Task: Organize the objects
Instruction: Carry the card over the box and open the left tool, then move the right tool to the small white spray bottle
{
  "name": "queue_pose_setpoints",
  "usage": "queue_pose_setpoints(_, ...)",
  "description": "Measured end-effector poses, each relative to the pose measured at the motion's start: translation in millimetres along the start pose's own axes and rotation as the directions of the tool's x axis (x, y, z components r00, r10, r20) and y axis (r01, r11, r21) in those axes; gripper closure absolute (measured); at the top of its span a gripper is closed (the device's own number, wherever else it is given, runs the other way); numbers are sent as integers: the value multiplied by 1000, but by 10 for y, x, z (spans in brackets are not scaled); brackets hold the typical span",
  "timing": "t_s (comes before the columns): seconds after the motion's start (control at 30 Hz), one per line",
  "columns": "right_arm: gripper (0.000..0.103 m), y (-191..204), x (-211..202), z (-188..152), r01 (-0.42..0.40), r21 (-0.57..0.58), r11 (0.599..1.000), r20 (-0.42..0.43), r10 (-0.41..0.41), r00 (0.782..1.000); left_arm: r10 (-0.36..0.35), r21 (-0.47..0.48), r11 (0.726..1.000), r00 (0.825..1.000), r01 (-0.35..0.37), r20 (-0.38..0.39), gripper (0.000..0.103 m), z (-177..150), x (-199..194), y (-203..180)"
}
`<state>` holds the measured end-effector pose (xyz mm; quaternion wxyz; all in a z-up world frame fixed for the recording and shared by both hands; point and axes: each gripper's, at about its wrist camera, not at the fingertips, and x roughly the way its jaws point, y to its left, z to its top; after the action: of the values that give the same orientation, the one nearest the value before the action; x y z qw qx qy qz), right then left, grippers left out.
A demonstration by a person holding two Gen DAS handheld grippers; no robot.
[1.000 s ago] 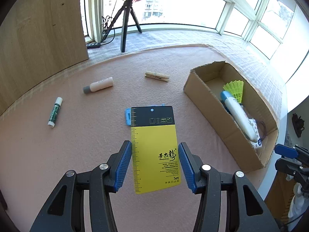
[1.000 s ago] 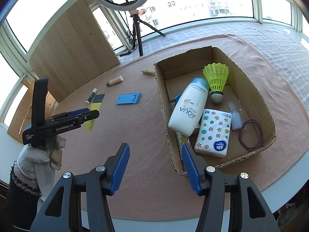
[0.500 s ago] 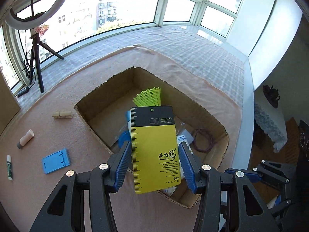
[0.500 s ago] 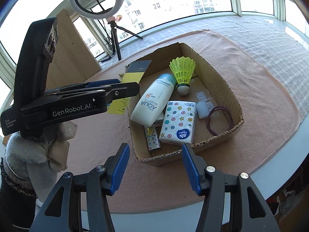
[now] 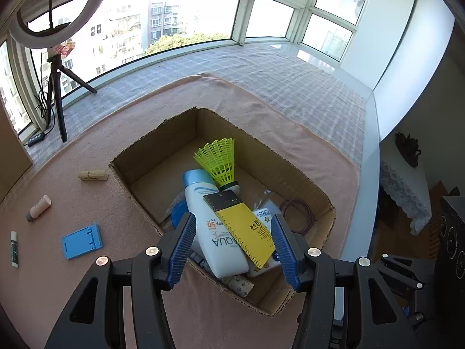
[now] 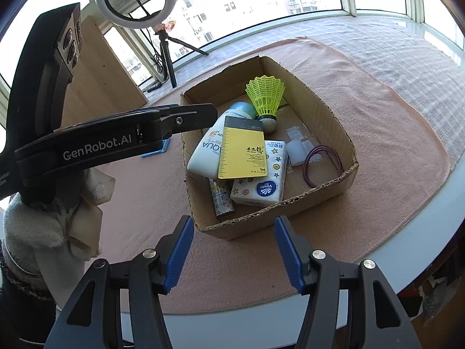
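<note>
The yellow and black ruler card [image 5: 242, 225] lies in the cardboard box [image 5: 290, 163], tilted on the white AQUA bottle [image 5: 215, 232] and the tissue pack [image 6: 261, 180]. It also shows in the right wrist view [image 6: 242, 151]. My left gripper [image 5: 232, 244] is open and empty, just above the box's near wall. My right gripper [image 6: 232, 250] is open and empty, before the box's [image 6: 322, 107] front edge. A yellow shuttlecock [image 5: 219, 160], a purple hair tie [image 6: 321, 160] and a patterned tube [image 6: 222, 199] also lie in the box.
On the pink cloth [image 5: 130, 192] left of the box lie a blue phone stand [image 5: 82, 240], a clothespin [image 5: 93, 175], a beige tube [image 5: 39, 208] and a glue stick [image 5: 14, 248]. A tripod with ring light [image 5: 56, 87] stands at the back. The table edge is at the right.
My left gripper carried the ruler card from the cloth over the box, then opened. The card now lies in the box on the bottle. The right gripper shifted slightly, still open.
</note>
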<state>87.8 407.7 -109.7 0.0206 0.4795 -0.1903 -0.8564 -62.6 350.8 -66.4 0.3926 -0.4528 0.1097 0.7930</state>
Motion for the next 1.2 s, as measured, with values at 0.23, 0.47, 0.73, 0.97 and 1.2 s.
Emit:
queue_pose_setpoints(0.23, 49, 175, 47, -6, -26, -40, 999, -10, 25, 1000, 50, -65, 997, 999, -49, 15, 45, -166, -201, 359)
queue_pose_setpoints(0.47, 49, 410, 141, 55, -56, -97, 994, -33, 53, 998, 126, -170, 978, 992, -123, 9, 45, -475, -434, 930)
queue_pose_setpoints(0.73, 49, 799, 306, 179, -98, -187, 977, -60, 88, 994, 214, -294, 933, 977, -209, -14, 45, -948, -726, 1600)
queue_pose_setpoints(0.97, 49, 1186, 525, 436, -143, -263, 954, -77, 127, 989, 293, -392, 874, 955, -286, -42, 45, -1292, -914, 2219)
queue_pose_setpoints(1.2, 49, 1571, 932, 962, -183, -321, 929, -114, 154, 982, 354, -464, 817, 933, -343, -66, 45, -1393, -1037, 2892)
